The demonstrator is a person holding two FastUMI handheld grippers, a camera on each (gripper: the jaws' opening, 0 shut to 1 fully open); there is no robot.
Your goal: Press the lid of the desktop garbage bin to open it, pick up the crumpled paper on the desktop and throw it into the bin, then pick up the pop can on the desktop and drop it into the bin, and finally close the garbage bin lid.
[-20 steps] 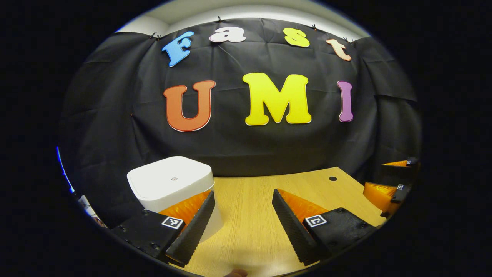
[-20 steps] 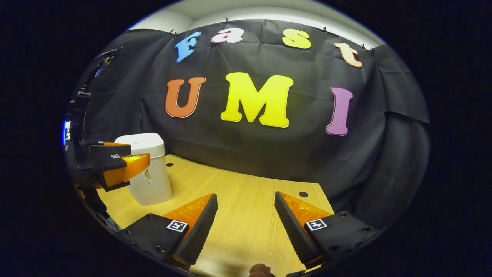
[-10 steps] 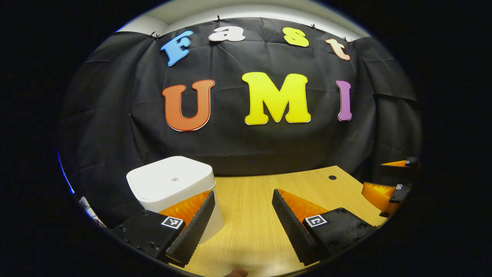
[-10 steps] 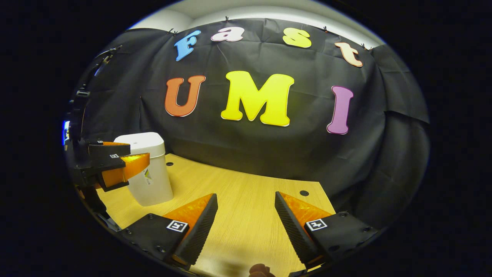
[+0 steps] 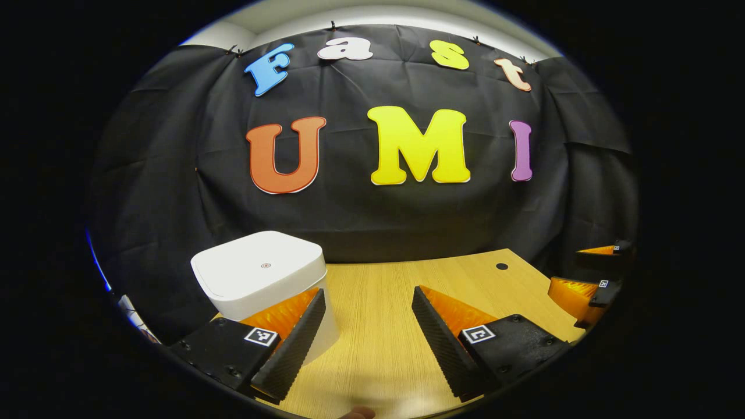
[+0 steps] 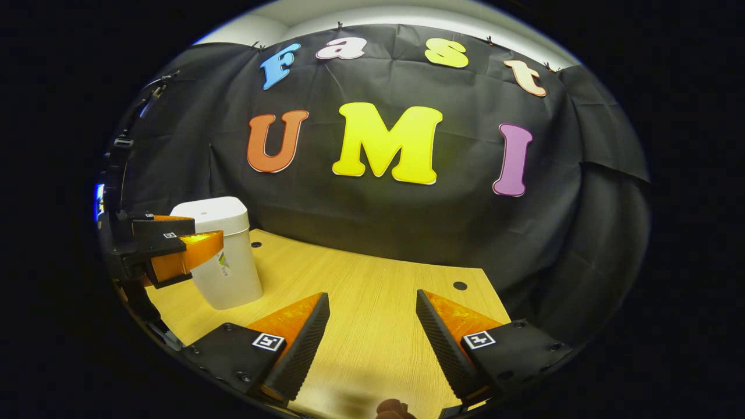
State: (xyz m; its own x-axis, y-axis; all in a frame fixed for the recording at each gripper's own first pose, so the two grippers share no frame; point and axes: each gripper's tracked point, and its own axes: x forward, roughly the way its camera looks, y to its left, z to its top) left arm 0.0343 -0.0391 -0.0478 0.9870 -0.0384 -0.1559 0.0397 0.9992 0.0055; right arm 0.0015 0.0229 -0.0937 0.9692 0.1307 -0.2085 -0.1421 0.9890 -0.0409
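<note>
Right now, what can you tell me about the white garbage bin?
The garbage bin is a white, smooth, plastic-looking box with rounded corners. Its lid is shut and flat, with a small dot at its centre. A small sticker sits on one side. It stands upright on the wooden desk, near the black cloth wall. The left gripper is beside it, jaws open.

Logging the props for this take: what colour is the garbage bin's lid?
White, with a tiny dot at its centre; the lid shows best in the left gripper view.

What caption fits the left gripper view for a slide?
Left gripper, open, held over the wooden desk beside the closed white bin; right gripper open at the edge.
</note>
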